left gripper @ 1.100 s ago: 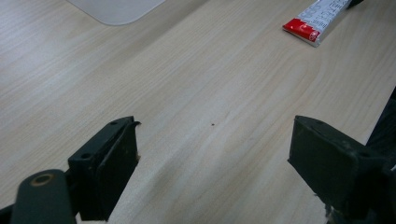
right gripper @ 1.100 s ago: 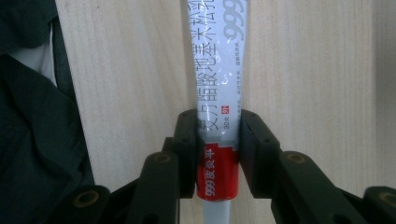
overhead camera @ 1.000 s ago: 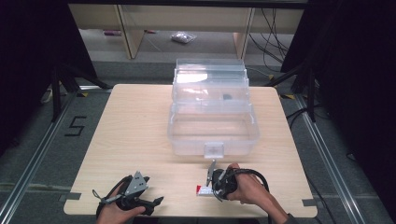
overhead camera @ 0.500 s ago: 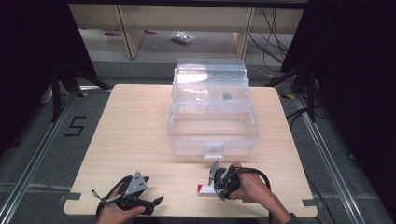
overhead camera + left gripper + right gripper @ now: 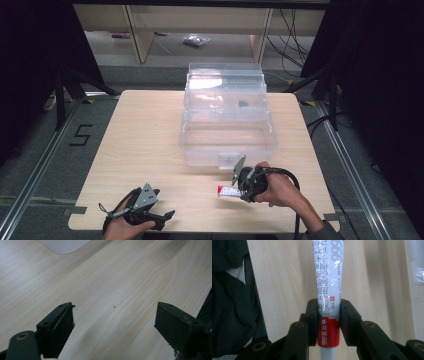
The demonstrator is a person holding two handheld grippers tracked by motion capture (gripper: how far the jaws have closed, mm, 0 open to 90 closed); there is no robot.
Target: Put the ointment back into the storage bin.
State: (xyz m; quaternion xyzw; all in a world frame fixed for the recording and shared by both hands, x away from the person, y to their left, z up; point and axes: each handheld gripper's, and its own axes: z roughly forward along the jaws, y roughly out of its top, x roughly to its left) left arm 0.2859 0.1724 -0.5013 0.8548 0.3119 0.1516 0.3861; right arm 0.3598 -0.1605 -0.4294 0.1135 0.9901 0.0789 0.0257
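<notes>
Right gripper (image 5: pixel 328 315): jaws narrow, clamped on a white tube (image 5: pixel 329 277) with a red band and printed text. Grip sits just above the red band, toward one end, so most of the tube juts out past the jaws. In the high view the right gripper (image 5: pixel 239 191) sits at the near edge of the table (image 5: pixel 145 135), in front of the box (image 5: pixel 227 125), and the tube (image 5: pixel 227 191) points left from it, low over the wood or resting on it; cannot tell which.

Box: clear plastic, lid swung back and standing open behind, main tub facing up. A latch tab (image 5: pixel 226 161) hangs at its near wall, just beside the right hand (image 5: pixel 280 192). One small dark item lies in the upper tray; too small to name.

Left gripper (image 5: pixel 150 212): near-left corner of the table, well apart from the tube and the box. Its own view shows the jaws spread wide over bare wood, nothing between them. Looks parked, kept out of the way while the right side works.

Judgement: the side-on pinch near the tube's end suits a lift and carry. The open tub directly ahead is the likely destination, reached by raising the tube over the near wall. Long overhang may let the tube sag or swing.
</notes>
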